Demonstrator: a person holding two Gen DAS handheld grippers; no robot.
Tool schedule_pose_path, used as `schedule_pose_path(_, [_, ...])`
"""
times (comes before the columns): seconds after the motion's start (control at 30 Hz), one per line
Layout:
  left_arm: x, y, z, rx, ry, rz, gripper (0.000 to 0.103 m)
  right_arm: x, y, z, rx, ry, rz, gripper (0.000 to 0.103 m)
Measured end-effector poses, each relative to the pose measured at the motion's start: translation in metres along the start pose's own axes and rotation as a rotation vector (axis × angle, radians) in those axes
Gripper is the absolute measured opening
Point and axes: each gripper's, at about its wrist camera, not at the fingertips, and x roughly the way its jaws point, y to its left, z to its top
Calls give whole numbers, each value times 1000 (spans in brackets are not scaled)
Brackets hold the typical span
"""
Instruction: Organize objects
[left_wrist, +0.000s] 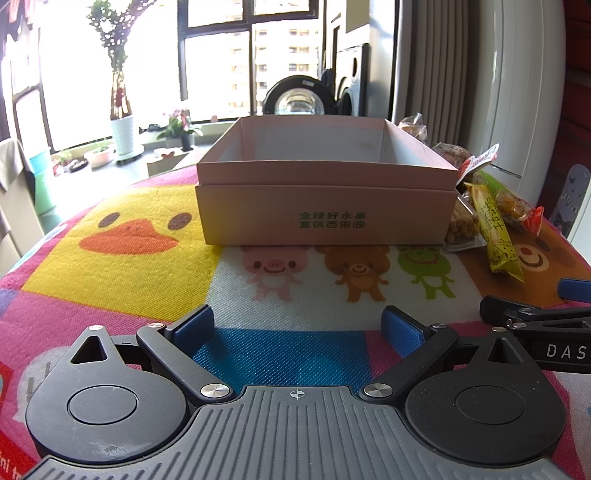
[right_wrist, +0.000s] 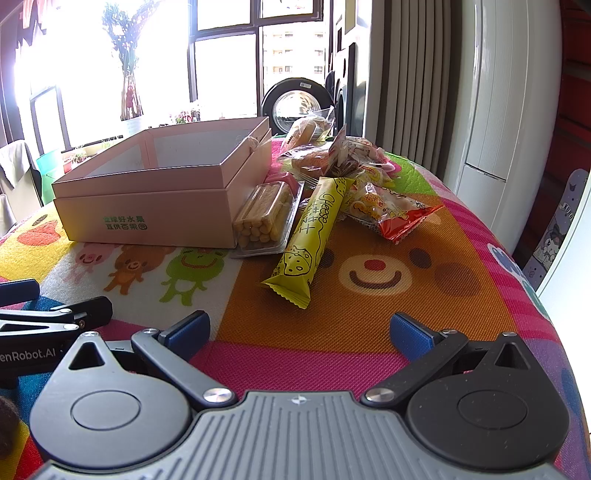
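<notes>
1. The box (right_wrist: 155, 192) is the landmark: a pale pink cardboard tray seated in its own lid, open at the top, and empty as far as its visible floor shows. It stands on a woven cloth (right_wrist: 369, 332) printed with cartoon animals.
2. The snacks, the things to be organized, all lie outside the box, along its right side. A clear plastic tray of biscuit sticks (right_wrist: 264, 218) touches the box wall. A long yellow cheese bar (right_wrist: 310, 240) lies just right of that tray, one end nearer the grippers. An orange-ended packet (right_wrist: 395, 214) and wrapped buns (right_wrist: 314, 147) are heaped further right and behind.
3. The left gripper (left_wrist: 297, 328) sits low in front of the box, fingers released and wide apart, holding nothing.
4. The right gripper (right_wrist: 299, 332) faces the cheese bar from the near side, fingers likewise spread and bare.
5. Risks, as I judge them:
   - Glossy film wrappers are slick and crinkly; a pinch on the loose crimped end could slip or tear.
   - The biscuit tray is thin, stiff plastic; a hard squeeze could crack it or crush the sticks.
   - The heap overlaps, so lifting one packet may drag a neighbour off the table's right edge.
   - The box is light card; a nudge could slide it on the cloth.
   - The two grippers are close together and could collide.
</notes>
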Motion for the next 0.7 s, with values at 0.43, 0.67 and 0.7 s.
schedule_pose_path(0.43, [0,0,0,1,0,1,100,0,0,0,0,0,0,103])
schedule_pose_path(0.67, [0,1,0,2,0,1,100,3,-1,0,13,-2,8,103])
schedule_pose_path(0.7, [0,1,0,1,0,0,100,1,-1,-2,14,-3,9,103])
